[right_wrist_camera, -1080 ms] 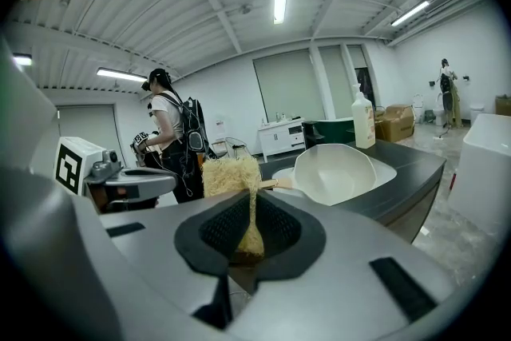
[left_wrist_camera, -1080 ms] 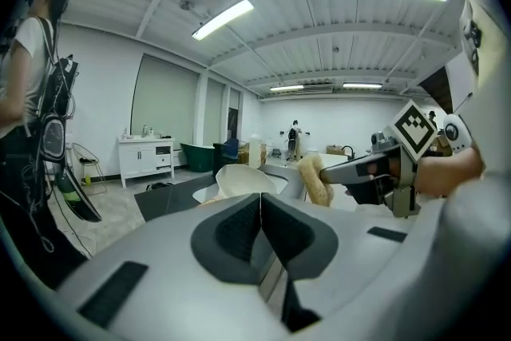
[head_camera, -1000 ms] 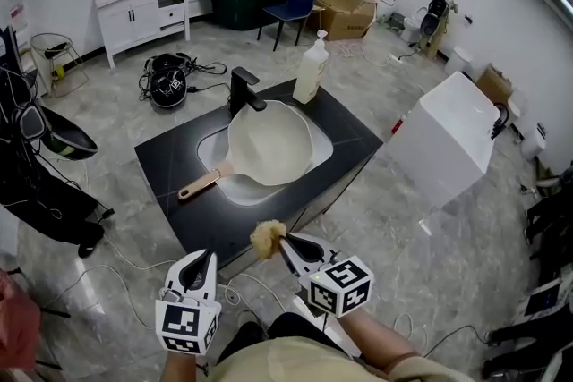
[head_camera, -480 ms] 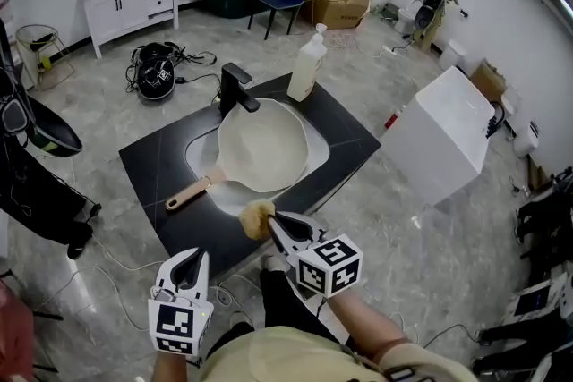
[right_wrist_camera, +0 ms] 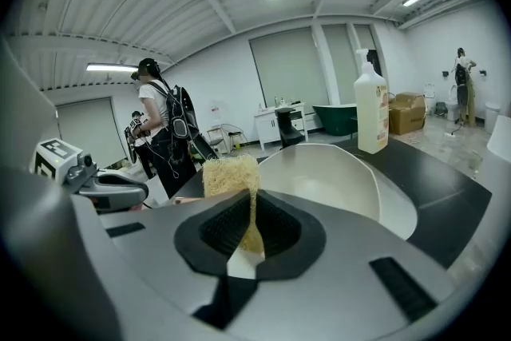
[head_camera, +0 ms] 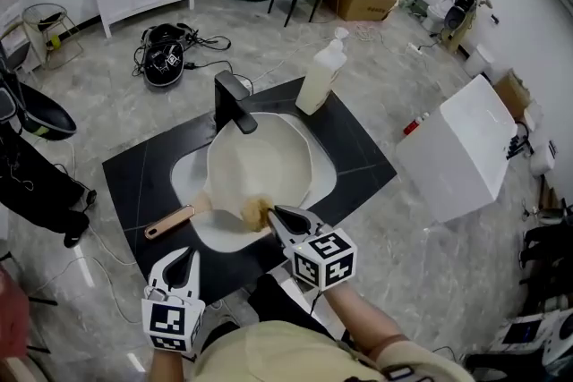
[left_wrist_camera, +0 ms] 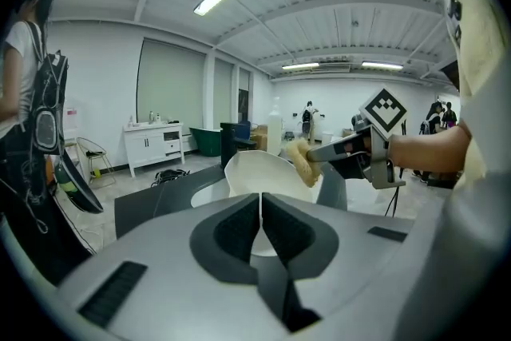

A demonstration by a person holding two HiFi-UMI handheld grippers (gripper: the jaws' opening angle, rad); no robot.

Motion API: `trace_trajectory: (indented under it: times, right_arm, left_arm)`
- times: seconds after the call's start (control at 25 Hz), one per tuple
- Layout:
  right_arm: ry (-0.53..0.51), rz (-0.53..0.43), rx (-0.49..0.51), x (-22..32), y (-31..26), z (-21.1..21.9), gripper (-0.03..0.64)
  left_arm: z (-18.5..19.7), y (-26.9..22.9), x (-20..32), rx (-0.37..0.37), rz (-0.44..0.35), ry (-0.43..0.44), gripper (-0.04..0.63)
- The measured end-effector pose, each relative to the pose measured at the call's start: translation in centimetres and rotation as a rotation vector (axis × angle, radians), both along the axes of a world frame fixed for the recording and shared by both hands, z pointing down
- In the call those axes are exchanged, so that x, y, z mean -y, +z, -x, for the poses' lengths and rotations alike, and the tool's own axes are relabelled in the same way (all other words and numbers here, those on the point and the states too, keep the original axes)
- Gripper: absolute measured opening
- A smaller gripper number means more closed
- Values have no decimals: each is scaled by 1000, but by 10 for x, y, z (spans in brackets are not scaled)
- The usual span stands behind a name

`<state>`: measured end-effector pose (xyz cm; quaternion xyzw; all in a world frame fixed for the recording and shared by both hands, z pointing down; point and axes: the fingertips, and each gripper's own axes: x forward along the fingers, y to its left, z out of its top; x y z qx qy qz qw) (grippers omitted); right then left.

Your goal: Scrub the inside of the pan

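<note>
Your right gripper [head_camera: 272, 213] sits just below the middle of the head view, its jaws clamped on a yellow, fibrous scrubber [head_camera: 257, 212]. In the right gripper view the scrubber is pinched between the black pads and sticks up above them. It is at the lower rim of the pan [head_camera: 260, 165], and these views do not show whether it touches the surface. The cream pan lies in the white sink [head_camera: 190, 192] at the centre of the frame and fills most of the basin. Its wooden handle [head_camera: 170, 222] points to the lower left over the black counter [head_camera: 134, 183]. Your left gripper [head_camera: 185, 256] is at the lower left, below the handle and apart from it, with its jaws pressed together and nothing between them. A black faucet [head_camera: 235, 101] stands at the top edge of the sink, and a pale soap bottle [head_camera: 320, 76] stands on the counter to the upper right of the pan
</note>
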<state>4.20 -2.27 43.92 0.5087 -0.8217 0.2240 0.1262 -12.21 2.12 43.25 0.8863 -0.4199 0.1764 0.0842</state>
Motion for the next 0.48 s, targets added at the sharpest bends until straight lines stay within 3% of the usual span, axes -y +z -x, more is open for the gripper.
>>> trace_trajectory:
  times: [0.28, 0.48]
  right_arm:
    - [-29, 58, -21, 70, 28, -60, 32]
    - [-31, 87, -30, 116, 53, -89, 32]
  left_arm:
    - [-43, 22, 58, 51, 19, -61, 15]
    - [-53, 35, 90, 99, 25, -128, 17]
